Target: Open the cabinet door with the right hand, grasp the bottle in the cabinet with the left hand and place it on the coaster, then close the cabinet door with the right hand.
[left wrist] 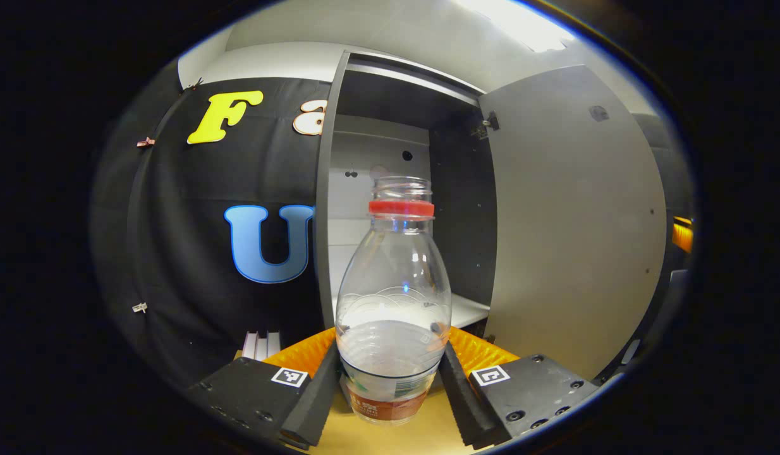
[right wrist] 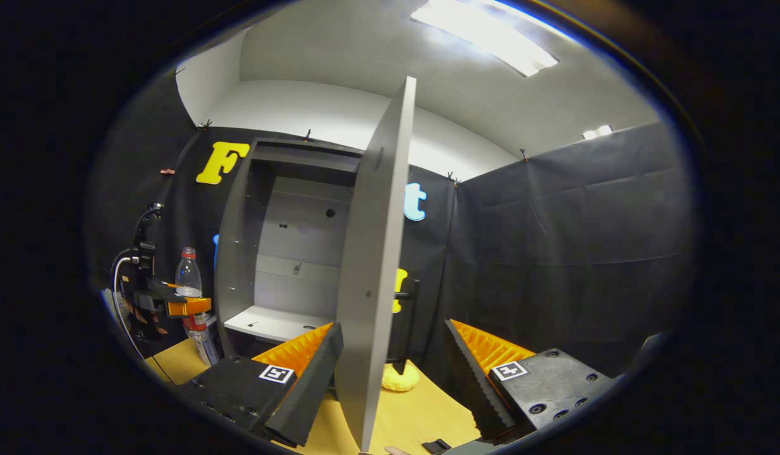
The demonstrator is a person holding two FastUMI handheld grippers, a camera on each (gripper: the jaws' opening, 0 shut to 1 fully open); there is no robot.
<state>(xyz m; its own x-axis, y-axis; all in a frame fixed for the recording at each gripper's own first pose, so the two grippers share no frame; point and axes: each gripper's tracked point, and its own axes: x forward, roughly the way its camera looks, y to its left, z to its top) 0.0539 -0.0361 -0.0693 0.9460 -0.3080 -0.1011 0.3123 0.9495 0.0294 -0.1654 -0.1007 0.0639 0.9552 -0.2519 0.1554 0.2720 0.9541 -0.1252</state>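
Cabinet (right wrist: 282, 253) stood open before us, its lower shelf (right wrist: 270, 322) bare and pale in the right gripper view, the door (right wrist: 371, 265) swung out edge-on toward that camera. The bottle (left wrist: 393, 297) was out of the cabinet: in the left gripper view we saw it upright between the fingers of the left gripper (left wrist: 390, 379), clear plastic with a red ring at its uncapped neck and a label low on its body. We could not tell whether anything was inside it. Both jaws pressed on the bottle's lower part, so the grip was closed around it, above the yellow counter (left wrist: 390, 436). We could not tell whether its base touched the counter.

In the right gripper view we saw the same bottle at far left, beside the cabinet's left wall. The right gripper (right wrist: 393, 373) had its jaws spread wide, the door's edge standing between them; neither finger clearly touched it. A yellow lump (right wrist: 399, 378) lay on the counter beyond the door, just behind its lower edge. Black cloth walled the booth on the right.
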